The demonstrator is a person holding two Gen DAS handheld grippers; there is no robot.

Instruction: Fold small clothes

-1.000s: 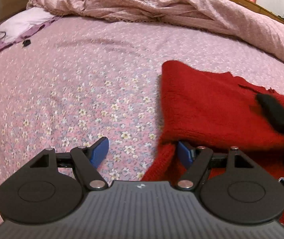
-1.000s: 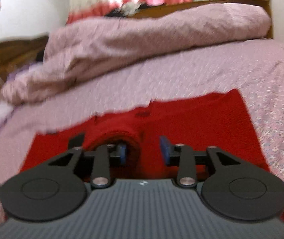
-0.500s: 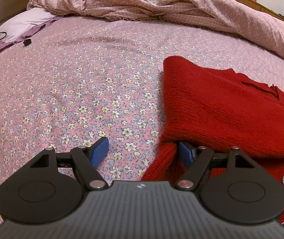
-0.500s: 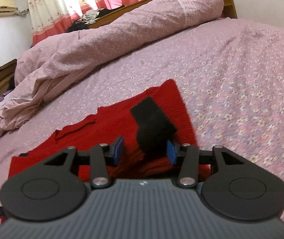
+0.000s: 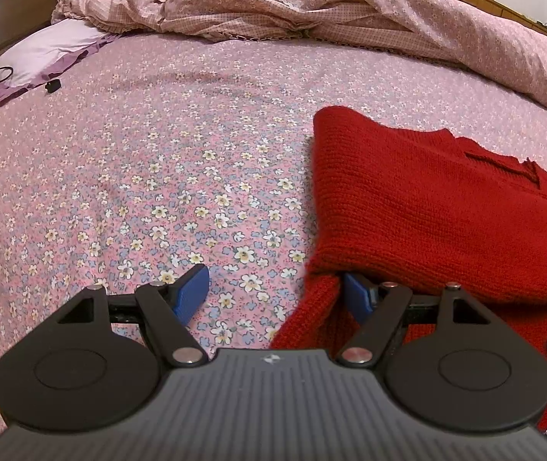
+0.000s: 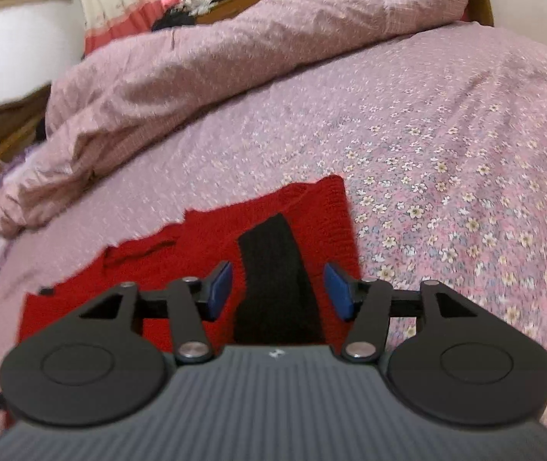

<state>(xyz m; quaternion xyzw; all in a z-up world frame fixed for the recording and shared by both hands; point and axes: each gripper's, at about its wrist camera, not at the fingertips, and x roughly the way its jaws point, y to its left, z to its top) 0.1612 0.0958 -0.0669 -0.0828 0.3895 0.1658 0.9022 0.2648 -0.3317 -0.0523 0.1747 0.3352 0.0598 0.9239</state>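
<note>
Red knit sweater (image 5: 427, 207) flat on the flowered bed (image 5: 158, 153) — black cuff (image 6: 273, 280) sits dead centre between the right gripper (image 6: 279, 288) jaws.

Cuff's long axis runs straight up the right-wrist frame, in line with the jaws, which are opening, pads clear of it. Left gripper (image 5: 273, 299) jaws wide, gripping nothing — right pad tucked at the sweater's lower-left edge. Right hand nearer the cuff. Sweater's near side hidden by both grippers; right view blurred.
</note>
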